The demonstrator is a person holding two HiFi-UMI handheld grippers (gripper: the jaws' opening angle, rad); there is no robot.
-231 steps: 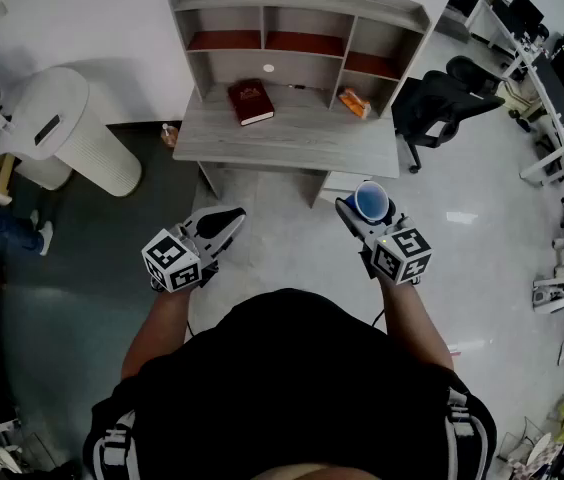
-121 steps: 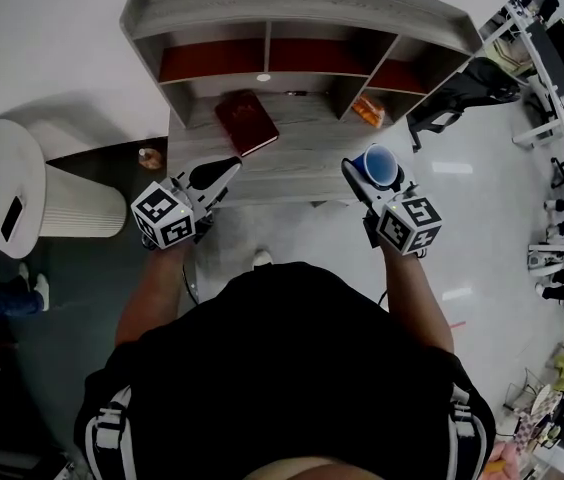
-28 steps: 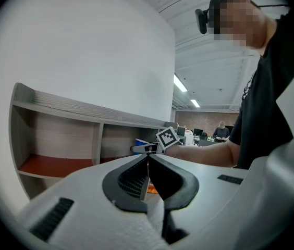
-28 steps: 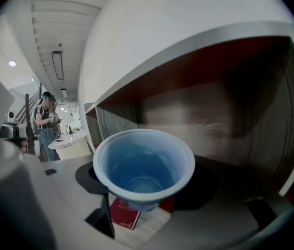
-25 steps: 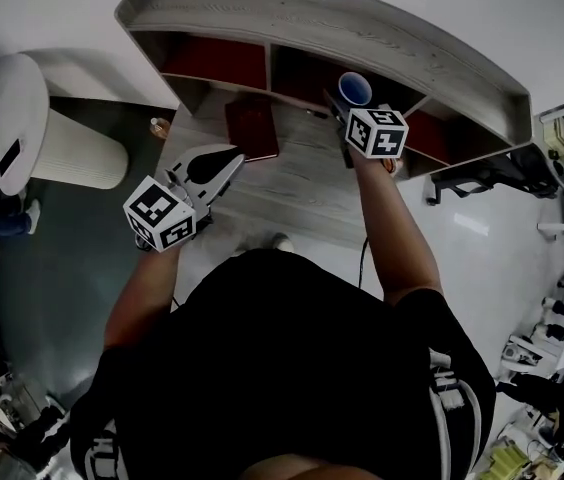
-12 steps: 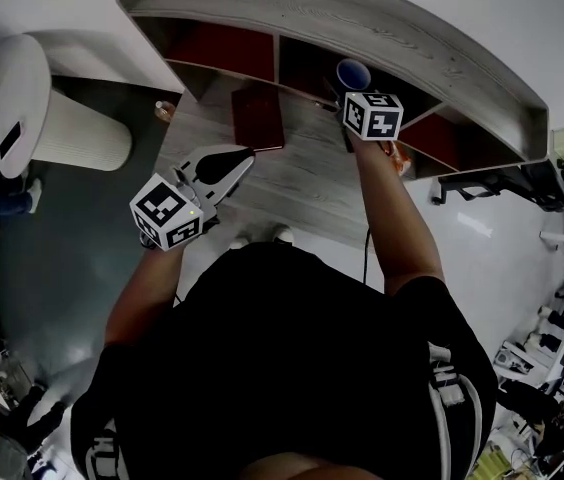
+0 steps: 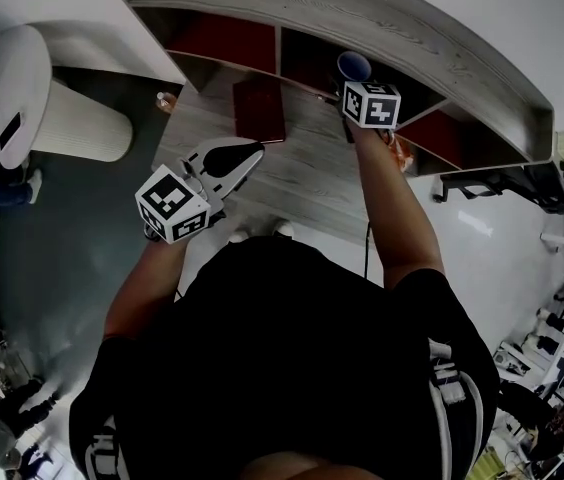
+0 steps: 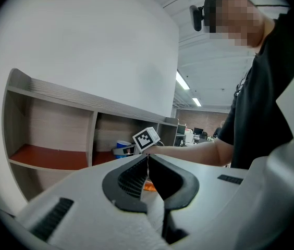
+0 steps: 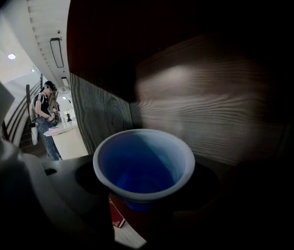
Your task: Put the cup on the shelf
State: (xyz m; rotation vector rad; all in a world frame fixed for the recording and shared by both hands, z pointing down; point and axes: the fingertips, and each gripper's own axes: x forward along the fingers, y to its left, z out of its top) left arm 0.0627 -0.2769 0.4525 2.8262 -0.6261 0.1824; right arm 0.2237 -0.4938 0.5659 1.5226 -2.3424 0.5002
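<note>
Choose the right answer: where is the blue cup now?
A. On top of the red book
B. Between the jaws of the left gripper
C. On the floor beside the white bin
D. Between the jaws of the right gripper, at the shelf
D: the right gripper view shows the blue cup gripped by the right gripper with the wooden walls of the shelf around it, while the left gripper is closed on nothing.

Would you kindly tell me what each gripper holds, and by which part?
The right gripper grips the blue cup by its sides, below the rim, with the mouth facing up. The left gripper is shut on nothing.
</note>
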